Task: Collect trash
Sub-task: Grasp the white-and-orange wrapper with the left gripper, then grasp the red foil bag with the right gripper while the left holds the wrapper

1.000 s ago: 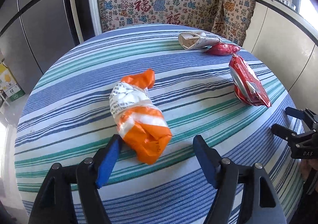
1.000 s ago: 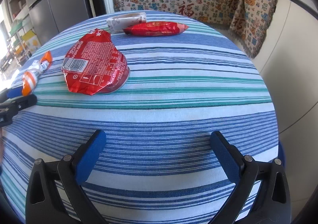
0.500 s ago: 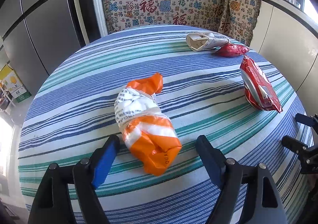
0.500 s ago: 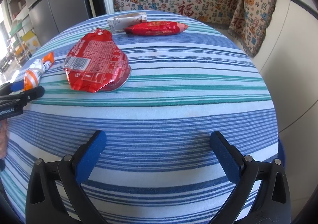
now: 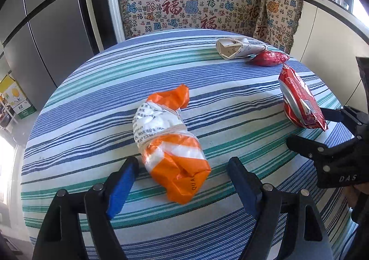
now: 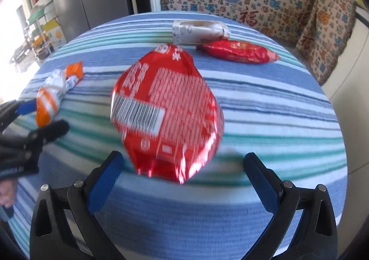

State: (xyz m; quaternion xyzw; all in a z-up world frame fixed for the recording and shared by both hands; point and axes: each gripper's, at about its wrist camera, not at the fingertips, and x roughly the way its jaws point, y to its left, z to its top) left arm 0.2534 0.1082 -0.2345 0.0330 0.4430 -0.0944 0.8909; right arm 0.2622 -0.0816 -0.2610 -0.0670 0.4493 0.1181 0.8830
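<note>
Nothing is collected yet: four wrappers are left on the striped worktop [image 5: 96, 103], the crumpled orange-and-white plastic bag [image 5: 169, 144] and flat red foil packet [image 6: 168, 112] framed by released jaws.

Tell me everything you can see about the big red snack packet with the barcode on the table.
The big red snack packet is a glossy, foil-like pouch, puffed and crinkled, with white print and a white barcode label near its left edge. It lies flat on the striped tablecloth, back side up, silver inside showing at one end in the left wrist view. The right hand-held gripper is open with its blue pads either side of the packet's near end, not pressing it. Nothing else touches it.
</note>
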